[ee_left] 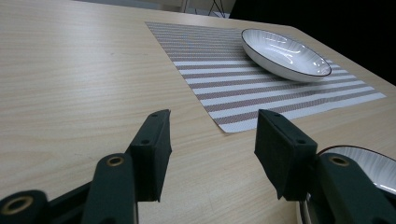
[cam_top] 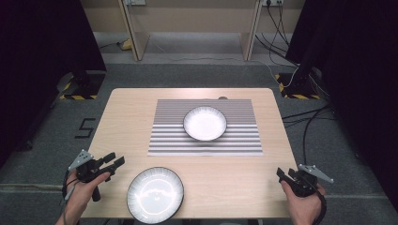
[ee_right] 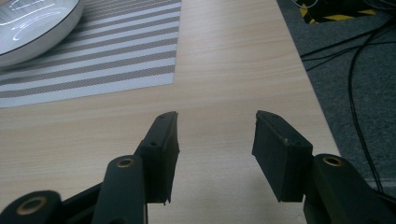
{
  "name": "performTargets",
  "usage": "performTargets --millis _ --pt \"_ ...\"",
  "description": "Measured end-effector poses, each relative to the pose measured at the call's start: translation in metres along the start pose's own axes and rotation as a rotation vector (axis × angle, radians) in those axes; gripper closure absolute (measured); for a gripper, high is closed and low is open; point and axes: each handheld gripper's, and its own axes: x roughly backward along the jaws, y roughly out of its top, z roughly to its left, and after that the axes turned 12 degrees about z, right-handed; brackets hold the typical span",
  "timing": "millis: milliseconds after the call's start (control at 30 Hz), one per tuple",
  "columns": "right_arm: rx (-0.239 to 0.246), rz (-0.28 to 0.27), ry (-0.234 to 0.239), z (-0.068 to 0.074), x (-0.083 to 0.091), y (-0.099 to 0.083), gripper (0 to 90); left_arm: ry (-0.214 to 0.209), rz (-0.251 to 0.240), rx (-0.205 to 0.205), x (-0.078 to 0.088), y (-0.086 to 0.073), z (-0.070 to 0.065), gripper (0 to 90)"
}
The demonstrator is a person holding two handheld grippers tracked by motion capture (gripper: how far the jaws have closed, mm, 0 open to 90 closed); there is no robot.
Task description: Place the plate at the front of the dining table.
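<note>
Both grippers are waiting with released jaws at the near corners of the table, holding nothing.

The wooden table is carrying a striped placemat in its middle, and one white plate is lying on the far half of that mat. A second white plate is lying on the bare wood at the near edge, just beside the left gripper, on its right side but not touching it. In the left gripper view the jaws are standing wide apart with only bare wood between them, and the rim of the near plate is showing just behind the right-hand jaw. The right gripper is staying well apart from both plates; in the right gripper view its jaws are also gaping wide over bare wood, grasping nothing.
</note>
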Motion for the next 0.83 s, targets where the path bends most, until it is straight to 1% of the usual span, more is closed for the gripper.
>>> performTargets --millis 33,67,100,167,233,367,400,467,533,600,667,700,800,833 --pt "0.001 -0.003 -0.009 -0.001 0.000 0.000 50.4 -0.001 0.001 -0.002 0.000 0.000 0.001 45.2" --pt "-0.001 -0.002 -0.008 -0.002 0.000 -0.001 50.4 0.002 0.003 -0.004 0.000 -0.001 0.001 45.2" --pt "-0.012 -0.003 -0.004 -0.003 0.000 -0.002 50.3 0.004 0.004 -0.003 0.000 -0.001 0.002 45.2" --pt "-0.011 -0.006 -0.016 -0.005 0.000 -0.002 50.3 0.008 0.004 0.001 0.000 -0.003 0.003 45.2" --pt "-0.017 -0.004 -0.016 -0.007 -0.001 -0.004 50.2 0.012 0.005 0.004 0.000 -0.004 0.004 45.2" --pt "-0.029 -0.011 -0.026 -0.012 -0.002 -0.007 50.3 0.032 -0.004 -0.004 0.000 -0.008 0.006 44.8" --pt "-0.026 -0.020 -0.036 -0.014 -0.002 -0.008 50.5 0.031 -0.010 0.001 0.000 -0.009 0.006 44.6" --pt "-0.041 -0.039 -0.033 -0.015 -0.002 -0.010 51.1 0.025 -0.017 0.003 0.000 -0.011 0.007 44.1" --pt "-0.039 -0.077 -0.048 -0.015 -0.001 -0.012 51.1 0.030 -0.021 0.004 0.001 -0.012 0.007 43.9" --pt "-0.051 -0.092 -0.045 -0.015 0.000 -0.011 50.9 0.021 -0.026 0.016 0.001 -0.013 0.008 43.5" --pt "-0.051 -0.102 -0.050 -0.015 0.000 -0.012 50.6 0.014 -0.029 0.023 0.001 -0.014 0.007 43.3" --pt "-0.059 -0.104 -0.046 -0.014 0.000 -0.012 50.5 0.009 -0.033 0.032 0.001 -0.015 0.006 42.9" --pt "-0.063 -0.111 -0.044 -0.013 -0.001 -0.012 49.8 0.007 -0.035 0.041 0.001 -0.015 0.004 39.7" --pt "-0.065 -0.116 -0.036 -0.013 -0.001 -0.012 49.3 0.008 -0.039 0.052 0.001 -0.014 0.004 38.8"
